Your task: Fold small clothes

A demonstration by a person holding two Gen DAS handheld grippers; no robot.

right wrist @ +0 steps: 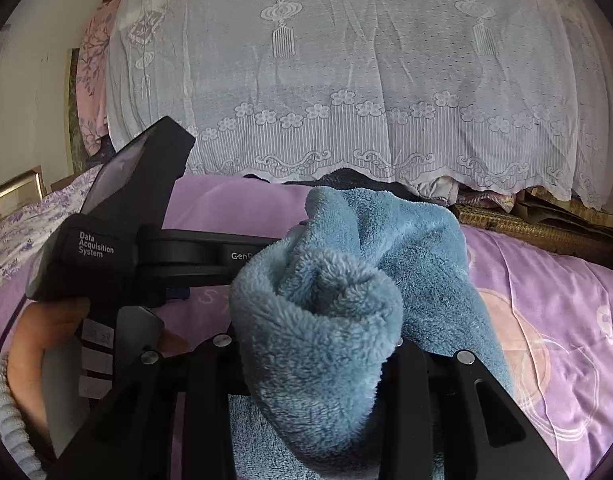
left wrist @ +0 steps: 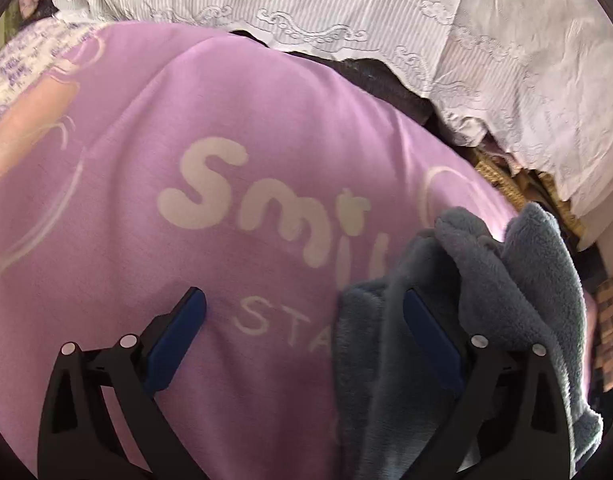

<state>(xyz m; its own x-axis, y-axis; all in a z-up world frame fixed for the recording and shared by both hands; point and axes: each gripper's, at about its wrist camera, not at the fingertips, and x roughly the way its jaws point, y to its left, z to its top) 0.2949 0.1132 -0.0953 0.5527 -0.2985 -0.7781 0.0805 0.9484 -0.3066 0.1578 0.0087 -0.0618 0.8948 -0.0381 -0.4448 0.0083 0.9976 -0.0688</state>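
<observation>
A blue fleece garment [right wrist: 322, 320] is bunched up in front of the right wrist camera. My right gripper [right wrist: 314, 344] is shut on it, and the pile hides the fingertips. In the left wrist view the same fleece [left wrist: 506, 280] hangs at the right and drapes over the right finger. My left gripper [left wrist: 302, 300] is wide open above the pink bedspread [left wrist: 186, 120] with white lettering, and its blue pads [left wrist: 182, 328] press on nothing. A hand [right wrist: 34, 344] holds the left tool's black housing [right wrist: 94, 248] just left of the fleece.
A white lace cover [right wrist: 346, 80] hangs over something tall behind the bed. Dark cloth [left wrist: 386, 84] and a woven mat [right wrist: 526, 228] lie at its foot. A purple floral sheet [left wrist: 18, 68] shows at the far left, and a wooden rail [right wrist: 14, 188] edges the bed.
</observation>
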